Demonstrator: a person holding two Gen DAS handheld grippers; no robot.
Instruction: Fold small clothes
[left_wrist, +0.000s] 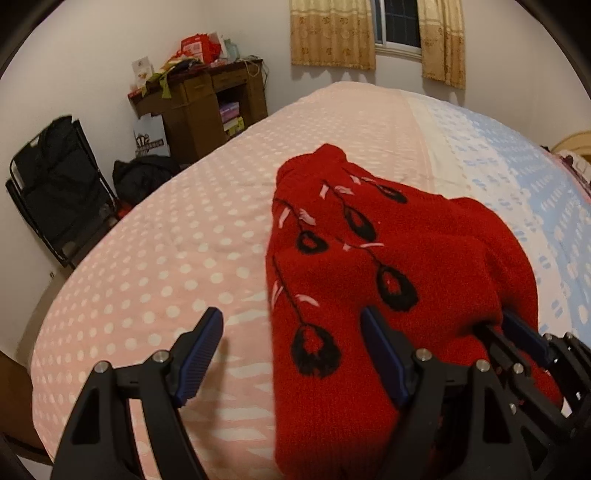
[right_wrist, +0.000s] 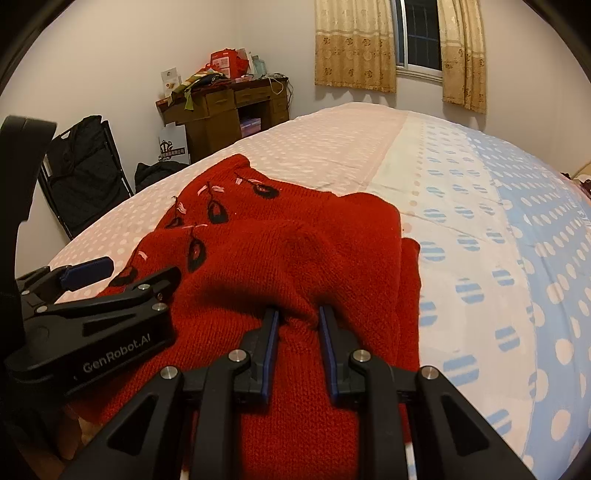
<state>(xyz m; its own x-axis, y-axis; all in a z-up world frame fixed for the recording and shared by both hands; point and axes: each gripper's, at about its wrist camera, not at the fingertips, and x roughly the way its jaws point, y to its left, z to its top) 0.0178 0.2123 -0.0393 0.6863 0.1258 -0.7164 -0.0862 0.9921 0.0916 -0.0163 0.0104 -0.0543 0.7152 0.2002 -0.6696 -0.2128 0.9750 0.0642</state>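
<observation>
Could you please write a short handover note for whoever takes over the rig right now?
Left tool: open, jaws astride the near left edge of the red sweater, gripping nothing.
Right tool: shut on a pinched bunch of the sweater's near part.
The sweater lies on the bed, partly folded, right side doubled over and rumpled.
Left: finish and flatten the fold.

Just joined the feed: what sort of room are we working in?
Most likely a bedroom: a bed with a dotted cover, a cluttered wooden desk by the wall, and a curtained window.
</observation>
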